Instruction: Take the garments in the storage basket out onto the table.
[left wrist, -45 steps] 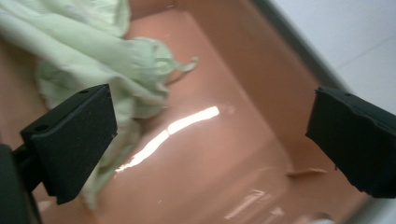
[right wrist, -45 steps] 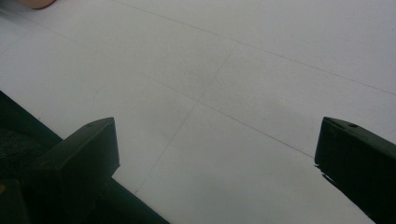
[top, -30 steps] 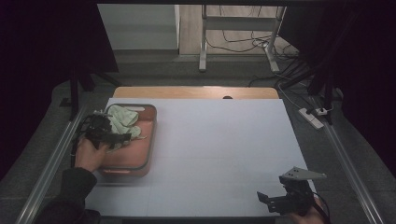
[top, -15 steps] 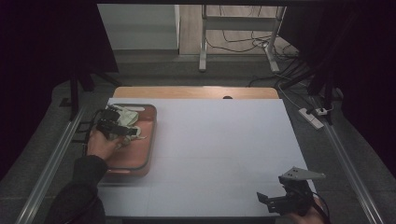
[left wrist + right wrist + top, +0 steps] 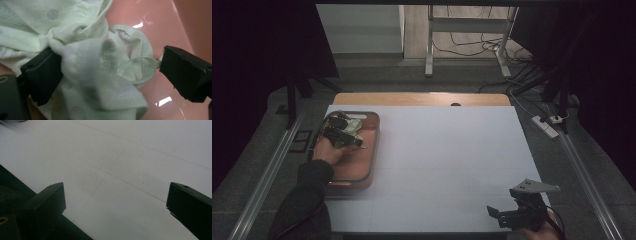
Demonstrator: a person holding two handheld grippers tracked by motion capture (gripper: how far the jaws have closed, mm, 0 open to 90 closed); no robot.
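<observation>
The left gripper point(image 5: 354, 141) reaches into the pink tray point(image 5: 368, 165) at the table's point(image 5: 447, 150) left side, its jaws spread wide with the crumpled pale green cloth point(image 5: 82, 50) bunched between them, pressing against one jaw and clear of the other. The cloth lies in the far end of the tray. The right gripper point(image 5: 498, 216) hangs over the table's near right corner, its jaws wide apart and holding nothing.

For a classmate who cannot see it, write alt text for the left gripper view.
A crumpled pale green cloth with faint grey dots lies between the open black jaws of the left gripper, bunched against one jaw and apart from the other. It sits in a glossy salmon-pink plastic tray, and a thin loop of the fabric trails toward the far jaw.
</observation>
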